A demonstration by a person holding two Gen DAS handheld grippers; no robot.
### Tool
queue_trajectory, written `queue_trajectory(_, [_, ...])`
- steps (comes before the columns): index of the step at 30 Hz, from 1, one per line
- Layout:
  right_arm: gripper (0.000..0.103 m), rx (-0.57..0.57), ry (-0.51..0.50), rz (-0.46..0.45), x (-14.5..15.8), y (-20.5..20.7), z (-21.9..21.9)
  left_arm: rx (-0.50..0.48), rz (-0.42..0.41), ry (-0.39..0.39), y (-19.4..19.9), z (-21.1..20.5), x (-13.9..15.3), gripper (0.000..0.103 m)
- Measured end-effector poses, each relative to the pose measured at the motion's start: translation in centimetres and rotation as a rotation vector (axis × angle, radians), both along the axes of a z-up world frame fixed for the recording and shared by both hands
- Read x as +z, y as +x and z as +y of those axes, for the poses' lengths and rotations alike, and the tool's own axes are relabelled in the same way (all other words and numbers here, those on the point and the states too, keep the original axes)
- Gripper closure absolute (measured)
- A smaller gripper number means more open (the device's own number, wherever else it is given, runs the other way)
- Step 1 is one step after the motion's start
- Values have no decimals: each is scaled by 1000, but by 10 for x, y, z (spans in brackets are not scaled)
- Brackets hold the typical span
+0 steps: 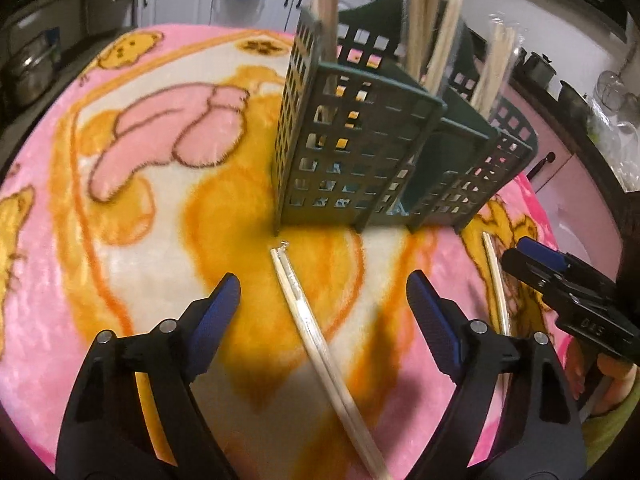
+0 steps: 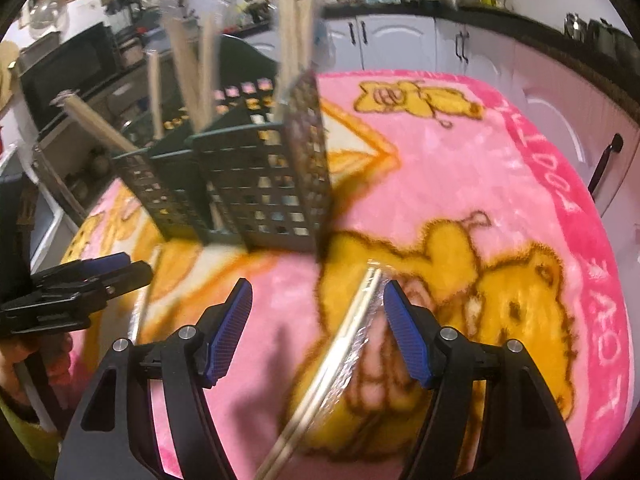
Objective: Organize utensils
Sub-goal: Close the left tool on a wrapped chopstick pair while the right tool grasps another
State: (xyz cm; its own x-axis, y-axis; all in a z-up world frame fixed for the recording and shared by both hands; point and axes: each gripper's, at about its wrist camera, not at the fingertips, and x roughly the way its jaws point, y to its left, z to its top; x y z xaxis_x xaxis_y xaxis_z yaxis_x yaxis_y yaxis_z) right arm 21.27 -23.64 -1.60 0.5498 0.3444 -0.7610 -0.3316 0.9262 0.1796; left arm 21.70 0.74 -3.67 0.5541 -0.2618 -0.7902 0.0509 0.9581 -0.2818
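- We held the left gripper [image 1: 323, 300] low over the pink and orange blanket [image 1: 132, 208], jaws apart, nothing pressed between the blue pads [image 1: 218, 320]
- A wrapped pair of chopsticks [image 1: 320, 344] lay flat on the blanket between those pads, touching neither, its far tip just short of the green utensil caddy [image 1: 360, 148]
- We held the right gripper [image 2: 318, 332] the same way: jaws apart, a second wrapped pair of chopsticks [image 2: 340, 356] lying loose on the blanket between the fingers, nearer the right-hand pad [image 2: 404, 340]; contact we could not judge through the blur
- The caddy stood upright on the blanket directly ahead of both grippers, its lattice walls closing off the way forward
- Several chopstick pairs [image 1: 444, 40] stood upright in the caddy's compartments, some in clear wrappers; one leaned far out to the side in the right wrist view
- Each gripper showed at the edge of the other's view, near but apart
- White cabinets [image 2: 400, 40] and a dark countertop [image 2: 520, 20] crowded with kitchenware ringed the blanket; a metal pot [image 1: 28, 68] sat off to the left
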Motion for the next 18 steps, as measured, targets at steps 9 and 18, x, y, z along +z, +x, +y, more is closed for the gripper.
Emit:
queue_trajectory(9, [43, -32, -56, 53, -13, 30, -3, 34, 81, -49, 20, 12, -11, 43])
queue_trajectory(18, [58, -73, -72, 88, -32, 38, -1, 42, 82, -39, 25, 15, -14, 57])
